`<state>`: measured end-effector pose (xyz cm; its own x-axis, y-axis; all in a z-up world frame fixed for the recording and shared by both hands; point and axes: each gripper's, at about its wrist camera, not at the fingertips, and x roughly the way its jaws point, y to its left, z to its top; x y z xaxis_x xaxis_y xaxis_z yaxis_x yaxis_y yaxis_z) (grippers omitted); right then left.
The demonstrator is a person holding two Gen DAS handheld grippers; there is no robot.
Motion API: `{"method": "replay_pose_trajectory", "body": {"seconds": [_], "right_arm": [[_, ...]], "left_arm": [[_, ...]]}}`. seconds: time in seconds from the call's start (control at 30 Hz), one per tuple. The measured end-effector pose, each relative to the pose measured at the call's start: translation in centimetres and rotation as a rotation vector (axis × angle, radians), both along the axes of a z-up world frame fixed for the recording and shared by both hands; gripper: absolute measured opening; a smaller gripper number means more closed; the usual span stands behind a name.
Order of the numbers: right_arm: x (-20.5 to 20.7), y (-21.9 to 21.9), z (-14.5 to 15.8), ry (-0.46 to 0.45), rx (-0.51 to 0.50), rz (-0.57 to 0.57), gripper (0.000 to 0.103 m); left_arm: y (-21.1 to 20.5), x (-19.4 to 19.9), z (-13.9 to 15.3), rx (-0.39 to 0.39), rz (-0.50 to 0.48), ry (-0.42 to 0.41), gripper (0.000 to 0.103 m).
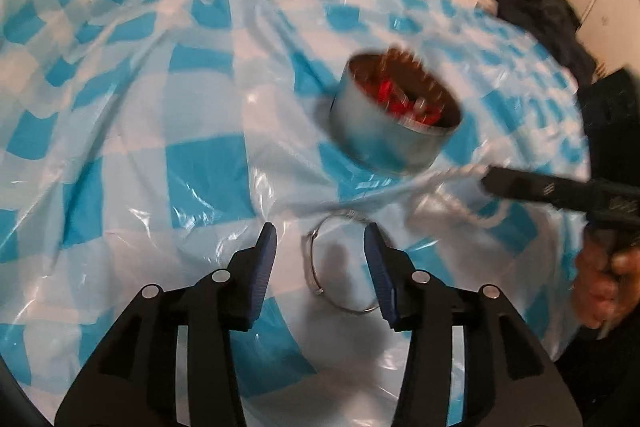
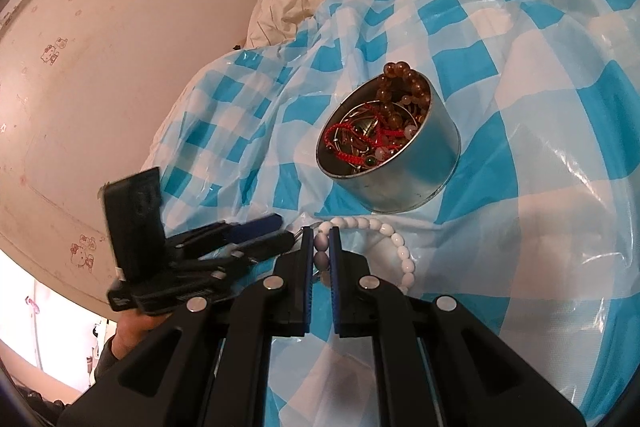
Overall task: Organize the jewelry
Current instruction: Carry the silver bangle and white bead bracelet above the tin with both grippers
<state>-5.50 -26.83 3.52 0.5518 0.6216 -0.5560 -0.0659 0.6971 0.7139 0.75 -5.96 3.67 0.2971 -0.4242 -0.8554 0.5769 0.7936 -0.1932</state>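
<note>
Left wrist view: a thin silver metal bangle is seen at lower centre, lying flat on the blue-and-white checked plastic sheet. It lies between the widely spread fingers of the left gripper, and no contact with either pad can be made out.

Right wrist view: a white beaded bracelet is shown at centre, just below the round silver metal tin, which is filled with brown beads, red cord and metal pieces. The fingers of the right gripper are narrowed on the left end of the bead strand, apparently pinching it.

Orientation: the bangle's long axis appears to run from the lower right toward the top of the frame; the bead strand arcs from the pinched end rightward and then downward.

Risks, as judged: smooth round beads may slip from the narrow pinch when lifted. The slack, creased sheet may be dragged, so that the tin is tipped. The thin bangle, lying flat, may be pushed along instead of gripped.
</note>
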Motion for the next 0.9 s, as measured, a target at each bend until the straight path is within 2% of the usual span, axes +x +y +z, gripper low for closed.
{"method": "replay_pose_trajectory", "body": {"seconds": [0.07,0.1,0.17,0.2,0.4,0.5,0.6,0.73,0.9], "right_arm": [[0.0,0.1,0.0,0.000,-0.001,0.002,0.008],[0.0,0.1,0.1,-0.001,0.000,0.002,0.008],[0.0,0.1,0.1,-0.002,0.000,0.002,0.008],[0.0,0.1,0.1,-0.003,0.000,0.001,0.008],[-0.2,-0.3,0.7,-0.031,0.021,-0.010,0.008],[-0.4,-0.7,1.4,-0.075,0.061,-0.019,0.008],[-0.8,-1.2,2.4,-0.129,0.090,-0.038,0.008],[-1.3,-2.0,3.6,-0.191,0.105,-0.074,0.008],[-1.8,-2.6,4.8,-0.254,0.104,-0.102,0.008]], "left_arm": [[-1.0,-0.3,-1.1,0.067,-0.030,0.000,0.041],[-1.2,-0.5,-1.3,0.089,-0.037,-0.007,0.036],[-1.4,-0.9,-1.3,0.095,-0.055,-0.011,0.005],[-1.4,-1.0,-1.0,0.093,-0.054,-0.023,0.003],[0.1,-0.8,2.1,-0.127,-0.049,-0.003,0.003],[-0.1,-0.9,3.4,-0.193,-0.056,-0.011,0.003],[-0.4,-0.8,4.1,-0.229,-0.057,-0.021,0.003],[-1.0,-1.0,5.3,-0.263,-0.061,-0.081,0.003],[-1.9,-1.1,6.3,-0.269,-0.055,-0.133,0.003]]}}
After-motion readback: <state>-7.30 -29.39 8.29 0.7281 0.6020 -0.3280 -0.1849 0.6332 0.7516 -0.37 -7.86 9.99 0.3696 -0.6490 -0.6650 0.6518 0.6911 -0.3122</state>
